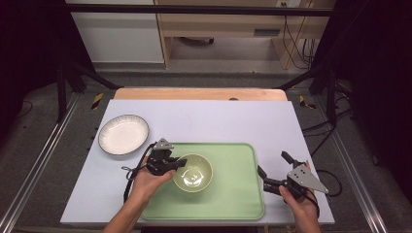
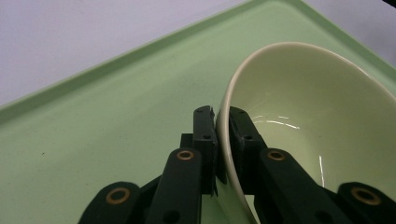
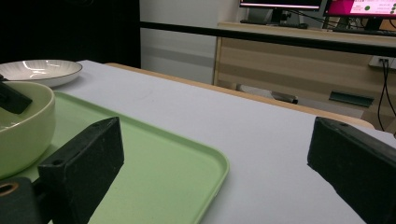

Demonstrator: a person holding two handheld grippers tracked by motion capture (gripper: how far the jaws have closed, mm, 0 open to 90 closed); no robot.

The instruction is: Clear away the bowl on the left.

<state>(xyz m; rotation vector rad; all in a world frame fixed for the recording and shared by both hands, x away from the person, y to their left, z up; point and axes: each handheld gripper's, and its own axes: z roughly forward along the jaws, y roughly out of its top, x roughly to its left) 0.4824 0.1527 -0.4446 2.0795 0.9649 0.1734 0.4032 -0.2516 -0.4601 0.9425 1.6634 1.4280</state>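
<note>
Tightly pinched fingers (image 2: 205, 135) on bowl rim (image 2: 224, 140)

Two black fingers (image 3: 84, 172) rise from the bottom corners of the frame, one at lower left, the other at lower right, with a wide gap between them and nothing in it. Behind the left finger lies a green tray (image 3: 159, 163), its rounded corner reaching the lower middle. At the left edge a pale green bowl (image 3: 21, 126) stands on the tray; a dark tip sits on its rim. Farther back, at upper left, a white plate (image 3: 42, 70) with a dark rim rests on the light worktop (image 3: 261, 140). A black bar (image 3: 261, 37) crosses the upper frame before a wooden cabinet (image 3: 299, 70). Screens glow at upper right.
</note>
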